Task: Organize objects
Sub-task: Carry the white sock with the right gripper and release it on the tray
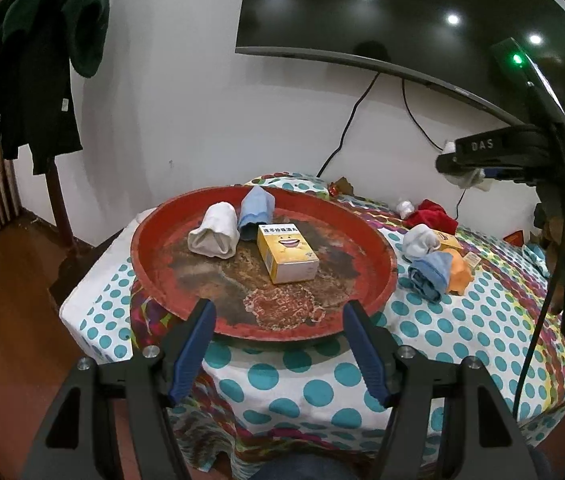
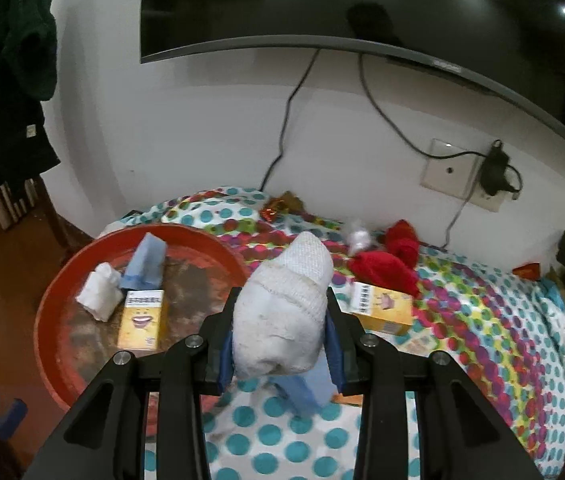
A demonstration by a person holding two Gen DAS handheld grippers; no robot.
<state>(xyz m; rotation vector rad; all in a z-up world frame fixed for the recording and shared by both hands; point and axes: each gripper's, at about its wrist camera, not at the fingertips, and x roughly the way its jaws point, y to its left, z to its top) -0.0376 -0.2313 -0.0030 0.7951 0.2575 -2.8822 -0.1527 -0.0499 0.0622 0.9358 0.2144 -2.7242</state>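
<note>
The right gripper (image 2: pixel 280 332) holds a rolled white sock bundle (image 2: pixel 282 312) squeezed between its blue-padded fingers (image 2: pixel 226 356), lifted above the polka-dot bedspread (image 2: pixel 482 320). The left gripper (image 1: pixel 280 344) hangs just in front of the round red metal tray (image 1: pixel 186 304) with its fingers spread wide and nothing between them.

The step in hand looks like the carry: one sock roll is picked up and seems meant for the tray, which lies to the gripper's left. The next move would likely call for swinging the bundle leftward over the tray's raised rim and finding a bare patch, since the near-left part is already taken.

Counted in the tray: one rolled white sock (image 1: pixel 214 236), one rolled light blue sock (image 1: pixel 256 212) and one yellow-and-white carton printed with a smiling mouth (image 1: pixel 288 254), the three close together.

Counted on the bedspread: a second yellow carton (image 2: pixel 382 308), one light blue sock roll (image 1: pixel 430 274) directly below the held bundle, one orange piece (image 1: pixel 460 274) touching it, one red crumpled cloth (image 2: pixel 386 264) and one small white wad (image 2: pixel 358 238) near the wall. Further clutter at the far right edge is too blurred to count.
</note>
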